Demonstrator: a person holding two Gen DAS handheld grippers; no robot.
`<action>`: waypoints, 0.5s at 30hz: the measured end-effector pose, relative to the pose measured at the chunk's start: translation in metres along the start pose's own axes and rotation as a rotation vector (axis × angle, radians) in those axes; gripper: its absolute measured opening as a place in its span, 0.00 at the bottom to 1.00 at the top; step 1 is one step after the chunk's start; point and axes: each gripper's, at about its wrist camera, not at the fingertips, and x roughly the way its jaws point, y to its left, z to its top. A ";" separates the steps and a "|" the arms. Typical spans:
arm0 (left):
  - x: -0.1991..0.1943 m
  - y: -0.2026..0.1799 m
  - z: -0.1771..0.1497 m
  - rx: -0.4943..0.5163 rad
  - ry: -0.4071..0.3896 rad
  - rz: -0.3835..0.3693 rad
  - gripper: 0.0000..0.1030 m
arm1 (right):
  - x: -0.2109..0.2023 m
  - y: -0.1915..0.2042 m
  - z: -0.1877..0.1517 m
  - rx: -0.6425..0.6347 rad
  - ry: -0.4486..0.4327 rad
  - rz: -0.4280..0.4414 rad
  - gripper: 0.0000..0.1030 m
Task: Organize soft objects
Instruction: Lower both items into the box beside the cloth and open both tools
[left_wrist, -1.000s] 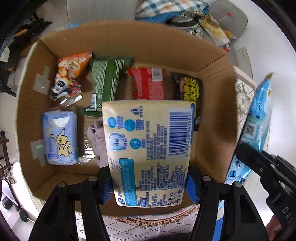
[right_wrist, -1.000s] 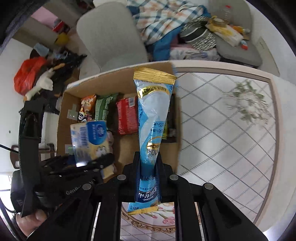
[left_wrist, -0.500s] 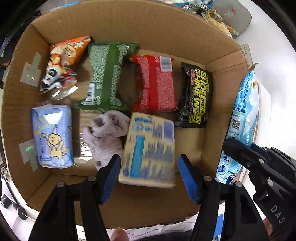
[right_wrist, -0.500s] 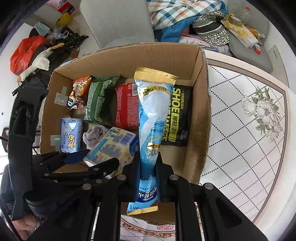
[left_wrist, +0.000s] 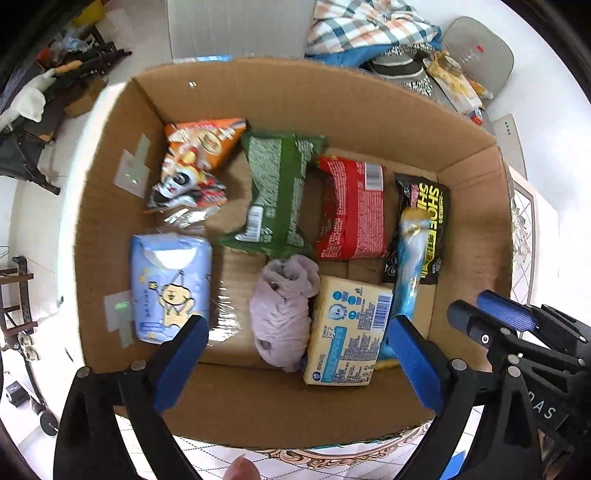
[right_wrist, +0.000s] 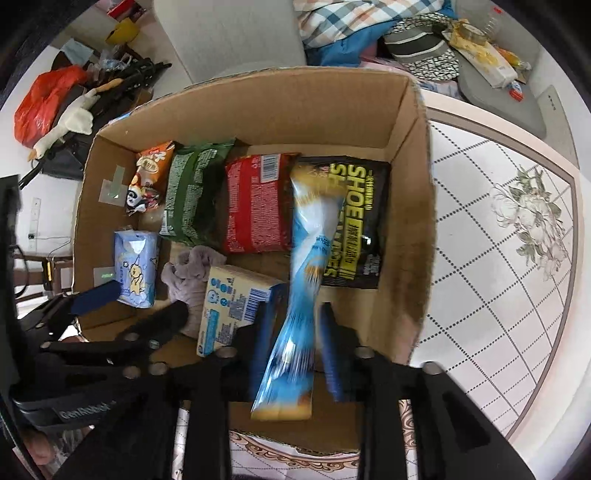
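A cardboard box (left_wrist: 258, 99) holds several soft packs. The yellow tissue pack (left_wrist: 345, 332) lies on the box floor beside a lilac cloth (left_wrist: 282, 314). My left gripper (left_wrist: 295, 354) is open and empty above the box's near side. The long blue pack (right_wrist: 306, 280) is blurred and falling between the parted pads of my right gripper (right_wrist: 297, 345), which is open over the box; it also shows in the left wrist view (left_wrist: 408, 266), lying beside the yellow pack.
In the box are an orange snack bag (left_wrist: 192, 162), green pack (left_wrist: 277, 192), red pack (left_wrist: 351, 214), black shoe-wipes pack (left_wrist: 424, 225) and light blue tissue pack (left_wrist: 170, 288). A tiled floral table (right_wrist: 498, 258) lies right. Clothes (left_wrist: 362, 33) are piled behind.
My left gripper let go of the yellow pack, which dropped into the box, then opened wider. My right gripper moved over the box and has just released the blue pack.
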 end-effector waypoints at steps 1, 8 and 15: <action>-0.004 0.001 -0.001 0.000 -0.008 0.002 0.97 | 0.000 -0.001 -0.001 0.002 -0.002 -0.001 0.51; -0.030 -0.008 -0.016 0.045 -0.125 0.085 0.97 | -0.020 -0.005 -0.016 0.027 -0.044 -0.021 0.66; -0.047 -0.014 -0.034 0.062 -0.224 0.138 0.97 | -0.048 -0.005 -0.048 0.027 -0.137 -0.119 0.68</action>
